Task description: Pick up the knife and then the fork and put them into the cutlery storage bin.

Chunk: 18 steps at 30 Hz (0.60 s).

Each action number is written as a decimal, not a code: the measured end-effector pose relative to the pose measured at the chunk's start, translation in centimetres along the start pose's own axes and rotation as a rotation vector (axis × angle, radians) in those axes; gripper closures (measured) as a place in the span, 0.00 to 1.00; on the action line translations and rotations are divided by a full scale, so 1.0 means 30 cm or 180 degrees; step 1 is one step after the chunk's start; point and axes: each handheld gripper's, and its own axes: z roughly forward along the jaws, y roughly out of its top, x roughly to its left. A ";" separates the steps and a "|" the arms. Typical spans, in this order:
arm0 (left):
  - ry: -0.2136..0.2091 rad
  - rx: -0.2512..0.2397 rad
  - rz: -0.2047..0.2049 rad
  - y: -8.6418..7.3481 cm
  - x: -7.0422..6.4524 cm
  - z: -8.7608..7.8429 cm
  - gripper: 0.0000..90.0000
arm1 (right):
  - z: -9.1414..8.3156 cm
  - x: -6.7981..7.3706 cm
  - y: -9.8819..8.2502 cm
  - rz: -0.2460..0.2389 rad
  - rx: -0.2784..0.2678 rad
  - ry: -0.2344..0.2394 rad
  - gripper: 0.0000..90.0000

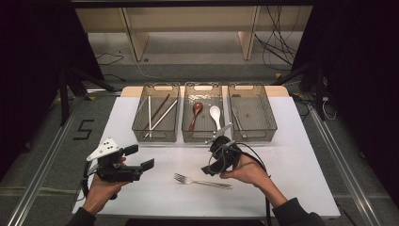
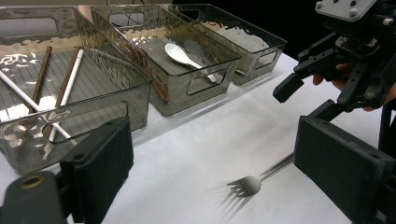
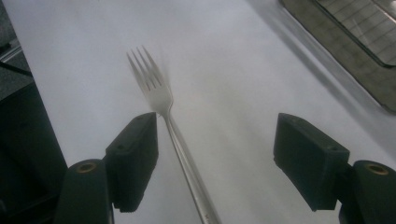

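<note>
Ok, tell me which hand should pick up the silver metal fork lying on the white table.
Right. The right tool hangs open just above the silver metal fork, whose handle lies between its jaws. The left tool is also open but stands off to the side, farther from it.

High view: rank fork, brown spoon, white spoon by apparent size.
1. fork, clearly the longest, lying on the table nearest the camera.
2. brown spoon, in the middle bin.
3. white spoon, beside it and a little shorter; the gap is small.
</note>
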 end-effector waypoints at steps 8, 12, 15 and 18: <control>0.0001 0.0017 0.0014 0.000 -0.002 0.000 0.13 | 0.022 0.016 -0.005 -0.0002 0.0071 0.0010 0.34; 0.0002 0.0008 0.0004 -0.001 -0.002 0.000 0.13 | 0.039 0.023 -0.007 -0.0042 0.0127 0.0029 0.34; 0.0005 0.0007 -0.0001 -0.001 -0.001 -0.001 0.12 | 0.048 0.027 -0.008 -0.0050 0.0155 0.0038 0.35; 0.0005 0.0018 0.0012 -0.001 -0.001 -0.001 0.12 | 0.056 0.032 -0.011 -0.0071 0.0182 0.0040 0.36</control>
